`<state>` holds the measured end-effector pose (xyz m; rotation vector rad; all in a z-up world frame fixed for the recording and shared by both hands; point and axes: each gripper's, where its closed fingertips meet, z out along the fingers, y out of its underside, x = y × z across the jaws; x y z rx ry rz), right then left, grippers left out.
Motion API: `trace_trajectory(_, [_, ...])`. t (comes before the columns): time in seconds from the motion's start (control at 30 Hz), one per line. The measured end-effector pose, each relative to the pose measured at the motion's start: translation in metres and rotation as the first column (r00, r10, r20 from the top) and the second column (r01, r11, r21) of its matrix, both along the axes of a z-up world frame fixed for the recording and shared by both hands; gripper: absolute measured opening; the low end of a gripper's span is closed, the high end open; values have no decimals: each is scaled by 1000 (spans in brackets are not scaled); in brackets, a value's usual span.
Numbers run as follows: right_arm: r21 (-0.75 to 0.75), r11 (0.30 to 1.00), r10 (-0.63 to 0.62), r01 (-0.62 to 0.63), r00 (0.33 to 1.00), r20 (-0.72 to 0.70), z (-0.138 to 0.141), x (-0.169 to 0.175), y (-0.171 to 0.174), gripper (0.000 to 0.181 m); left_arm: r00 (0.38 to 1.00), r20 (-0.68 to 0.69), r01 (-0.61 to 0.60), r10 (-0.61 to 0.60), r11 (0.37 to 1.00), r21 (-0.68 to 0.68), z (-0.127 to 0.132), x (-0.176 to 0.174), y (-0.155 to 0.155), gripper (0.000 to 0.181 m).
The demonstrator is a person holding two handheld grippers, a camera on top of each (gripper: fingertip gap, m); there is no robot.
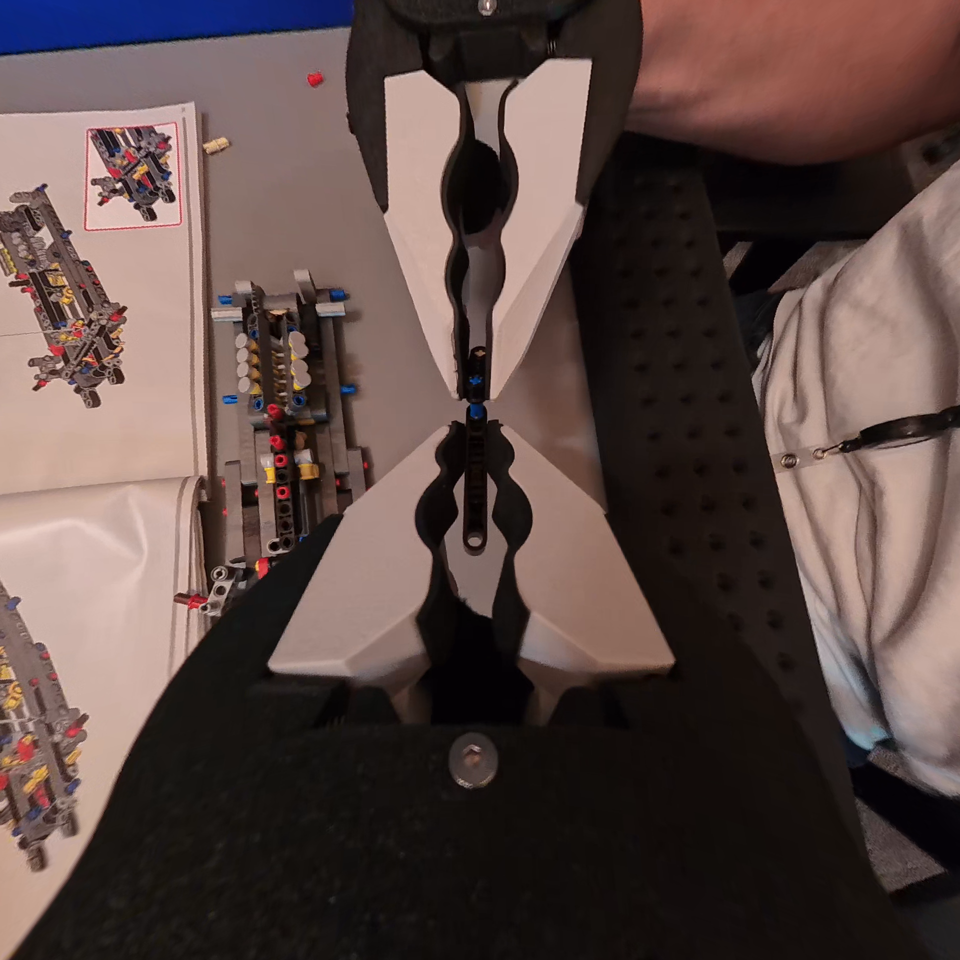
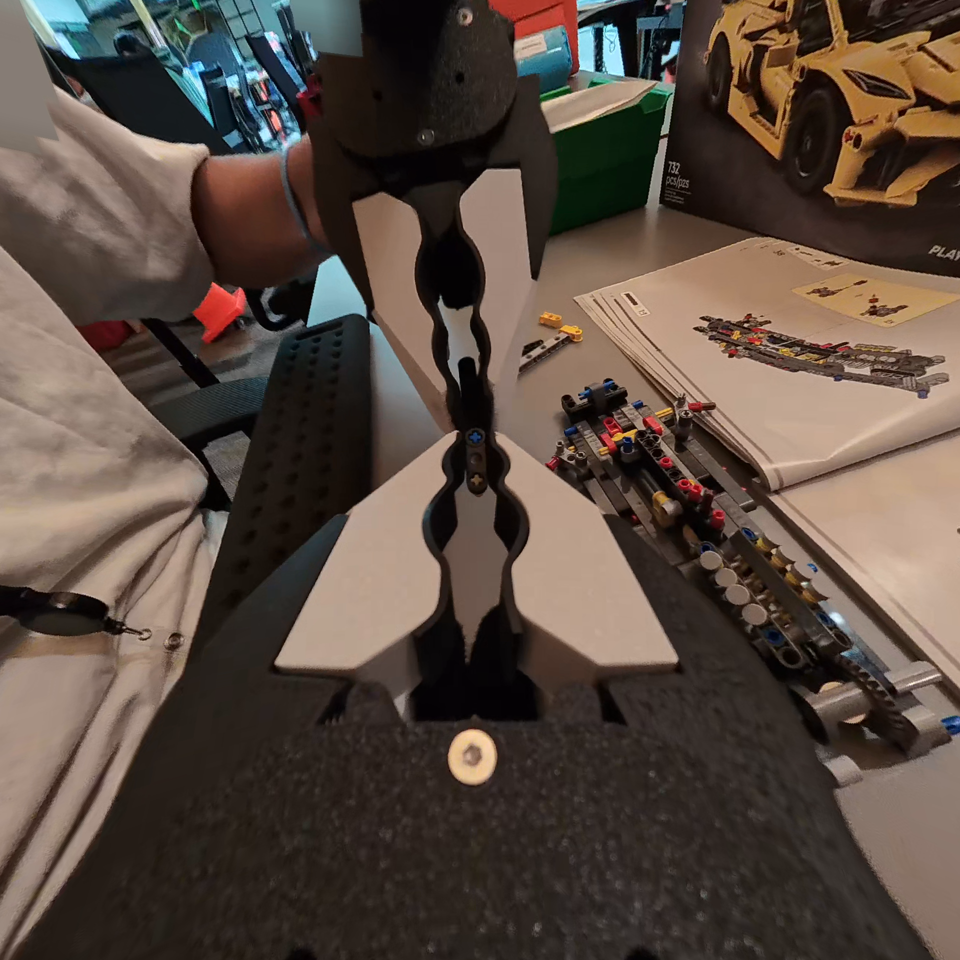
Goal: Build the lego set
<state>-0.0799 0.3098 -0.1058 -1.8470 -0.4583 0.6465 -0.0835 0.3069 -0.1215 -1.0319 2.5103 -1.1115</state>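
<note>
The left gripper [image 1: 475, 423] has smooth matt pale-grey plastic fingers [image 1: 545, 483] on a rough, grainy black body with a bright metal screw [image 1: 472, 760]. It pinches a glossy black plastic lego beam [image 1: 475, 488]. The long grey-and-black plastic chassis model [image 1: 291, 415] lies on the matt grey worktop [image 1: 291, 208] beside satin paper instruction booklets [image 1: 104, 291]. A soft, creased pale cloth garment [image 1: 857, 519] shows at the worktop's edge.

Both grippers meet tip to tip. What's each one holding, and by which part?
Left gripper grips a black beam near its blue-pinned end. Right gripper grips a short black beam across its flat faces, joined by the blue pin.
</note>
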Motion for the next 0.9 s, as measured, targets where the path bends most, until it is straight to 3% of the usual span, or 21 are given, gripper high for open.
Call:
trace_trajectory(0.13, [4,1000,28,-28,993,-112,5,-3,-4,7,999,-17,-39,37,985,-168,5,-3,-7,7])
trace_trajectory(0.3, [115,993,24,16,941,-336,39,10,-11,7,991,-56,-134,122,875,-465,20,-13,-15,7])
trace_trajectory(0.4, [111,990,-43,90,927,-371,34,28,-9,7,987,-30,-157,157,918,-364,2,-26,-21,7])
trace_trajectory(0.5, [103,990,-56,93,946,-319,25,26,-9,7,993,-54,-114,103,949,-294,-13,-54,-52,6])
trace_trajectory(0.7, [76,995,-46,65,970,-238,12,15,-4,7,991,23,-134,133,990,33,-59,-64,-62,7])
trace_trajectory(0.83, [68,996,-35,52,974,-225,8,10,-7,7,988,22,-151,151,989,-7,-61,-66,-65,8])
trace_trajectory(0.9, [70,996,-37,54,974,-224,8,10,-9,7,986,28,-164,164,986,-18,-60,-71,-62,23])
